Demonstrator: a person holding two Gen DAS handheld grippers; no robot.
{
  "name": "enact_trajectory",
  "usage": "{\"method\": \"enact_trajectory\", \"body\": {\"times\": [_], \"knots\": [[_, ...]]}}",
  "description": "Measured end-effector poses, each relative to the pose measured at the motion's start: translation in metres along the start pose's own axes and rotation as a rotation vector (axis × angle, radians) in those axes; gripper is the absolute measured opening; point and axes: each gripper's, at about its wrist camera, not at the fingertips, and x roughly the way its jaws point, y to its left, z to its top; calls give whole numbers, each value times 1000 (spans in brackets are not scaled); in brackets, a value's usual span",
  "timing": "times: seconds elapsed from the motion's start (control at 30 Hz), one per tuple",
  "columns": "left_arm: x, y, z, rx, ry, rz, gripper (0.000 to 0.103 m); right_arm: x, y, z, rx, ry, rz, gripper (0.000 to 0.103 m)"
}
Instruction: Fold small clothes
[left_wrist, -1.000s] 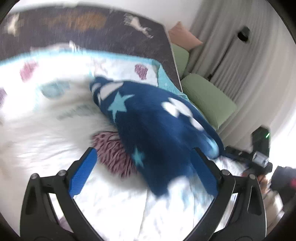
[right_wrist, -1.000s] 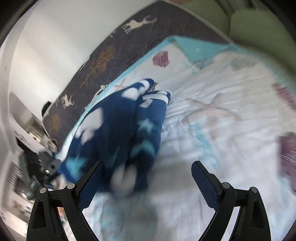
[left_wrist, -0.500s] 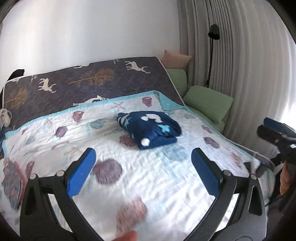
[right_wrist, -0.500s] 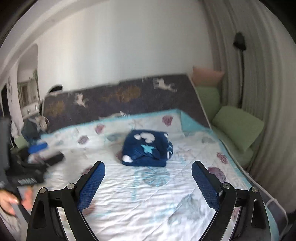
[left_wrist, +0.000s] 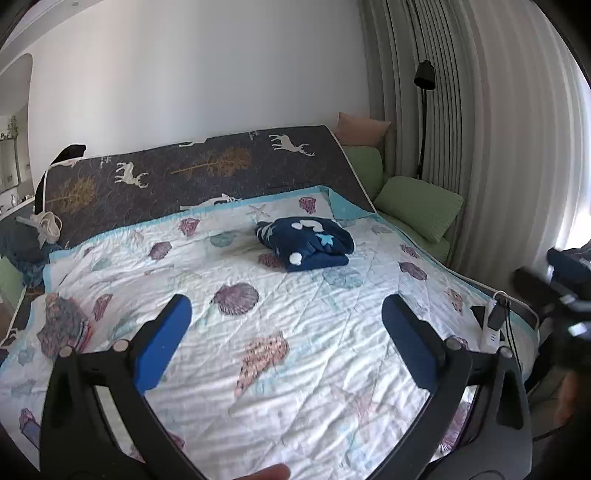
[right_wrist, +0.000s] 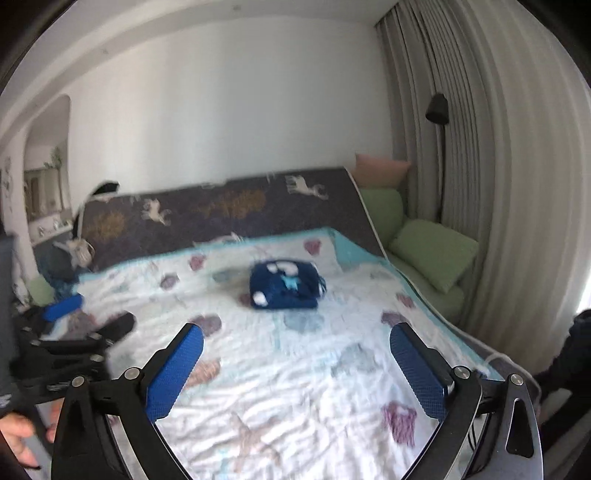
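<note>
Bed quilt (left_wrist: 295, 350) spread wide. Folded navy star garment (left_wrist: 304, 245) lying at 12 o'clock, far side. Fold judged finished. Left gripper (left_wrist: 286, 334) and right gripper (right_wrist: 295, 363) both spread, empty, well apart from garment.

Daylight fills the room, soft and even — brightest at the right edge, where a blown-out white strip glares beside the curtain (left_wrist: 491, 155). The wall (left_wrist: 207, 74) is evenly lit, shading to grey in its upper corners. Shadows are faint; only a soft dark patch lies under the folded garment (left_wrist: 304, 243) on the quilt (left_wrist: 295, 332). The left wrist view is sharp in the middle, though the dark shape at its right edge is smeared. The right wrist view is blurred throughout — quilt (right_wrist: 295, 362) prints smudged, headboard (right_wrist: 229, 210) soft. Both views bend strongly at the rim, fading into black corners.
</note>
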Motion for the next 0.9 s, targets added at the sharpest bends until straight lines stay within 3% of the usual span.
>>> {"method": "enact_trajectory", "body": {"times": [0.2, 0.9], "knots": [[-10, -1, -15, 30, 21, 38, 102, 10, 8, -24, 25, 75, 0, 103], [-7, -7, -25, 22, 47, 40, 102, 9, 8, -33, 38, 92, 7, 103]]}}
